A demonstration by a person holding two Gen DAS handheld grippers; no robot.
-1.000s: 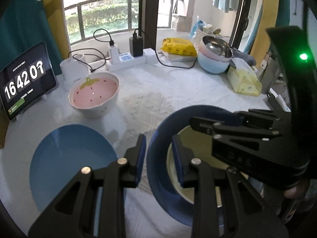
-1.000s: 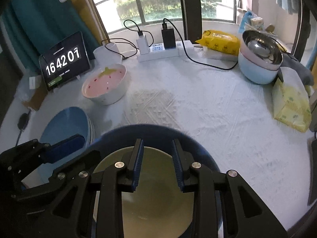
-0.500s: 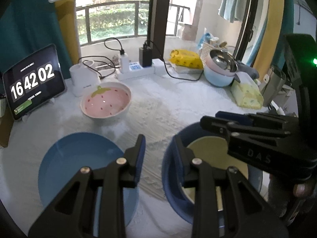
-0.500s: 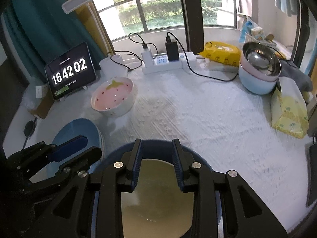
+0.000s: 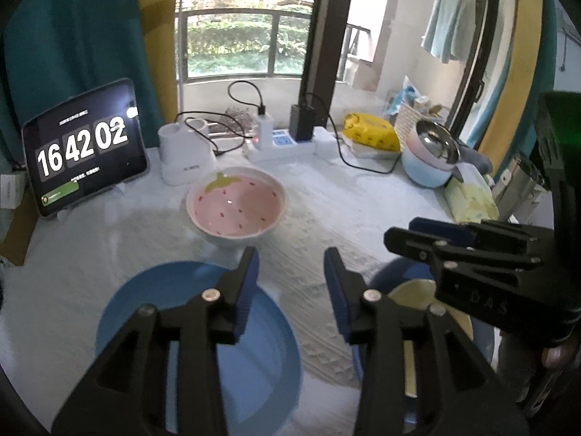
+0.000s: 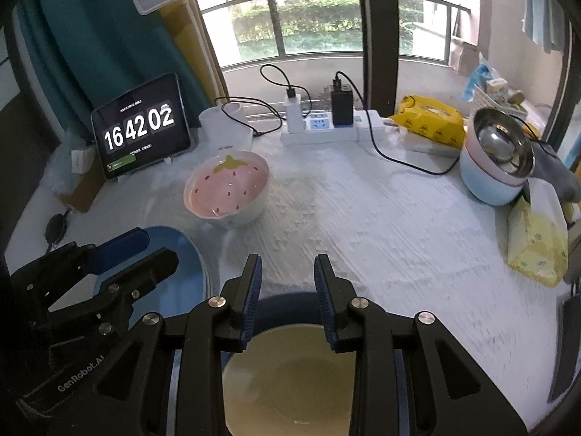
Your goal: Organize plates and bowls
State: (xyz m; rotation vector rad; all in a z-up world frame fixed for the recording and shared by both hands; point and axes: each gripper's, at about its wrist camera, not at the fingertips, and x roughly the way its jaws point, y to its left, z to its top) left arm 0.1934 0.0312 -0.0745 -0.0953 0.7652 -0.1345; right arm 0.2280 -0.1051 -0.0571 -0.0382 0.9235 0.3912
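Note:
A light blue plate lies at the front left of the table, under my left gripper, which is open and empty above it. A dark blue bowl with a cream inside sits at the front, below my right gripper, which is open and empty above its far rim. The bowl also shows in the left wrist view, partly hidden by the right gripper. A pink strawberry bowl stands mid-table. Stacked bowls with a steel one on top stand at the far right.
A tablet clock, a white holder, a power strip with chargers and cables, a yellow wipes pack and a tissue pack line the back and right edge of the white cloth.
Both grippers have risen and pulled back from the dark blue bowl. The left gripper has shifted left over the light blue plate. The bowl rests on the table.

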